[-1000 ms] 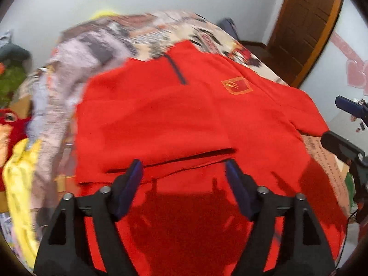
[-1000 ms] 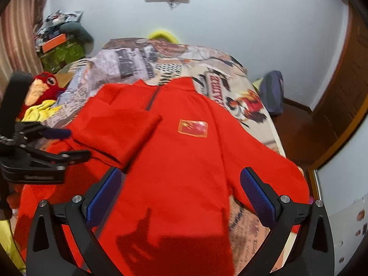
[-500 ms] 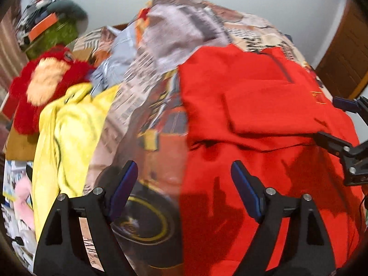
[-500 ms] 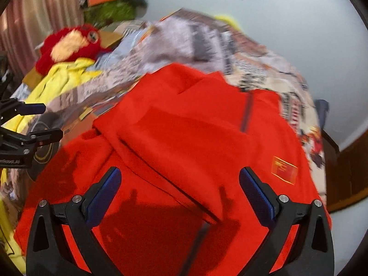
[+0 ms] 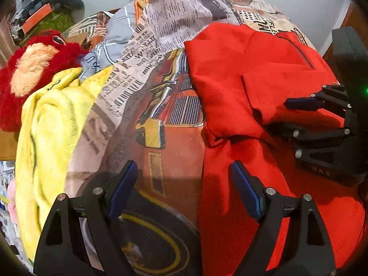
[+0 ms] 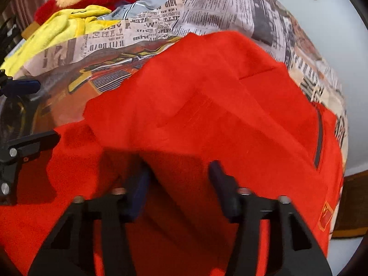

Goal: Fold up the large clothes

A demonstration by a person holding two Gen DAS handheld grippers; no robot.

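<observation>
My left claw sits at the bottom of its view with its jaws spread wide and nothing between the blue pads; under the gap lies the printed bedspread, and the right-hand pad hangs over the edge of the red garment. That garment fills the right half of this view, lying flat on the bedspread with a flap folded over its middle and a dark zipper line toward the upper right. My right claw comes in from the right edge there, low over the red cloth. In its own view the right claw is at the bottom centre, its jaws having just been closing, now partly drawn together with a ridge of the red garment between them; the picture is blurred there and I cannot tell whether the pads actually press on the cloth. The garment fills the centre and lower frame, its zipper and a small badge at the right edge. A yellow cloth lies at the left of the left view, with a red plush toy above it in the upper left.
</observation>
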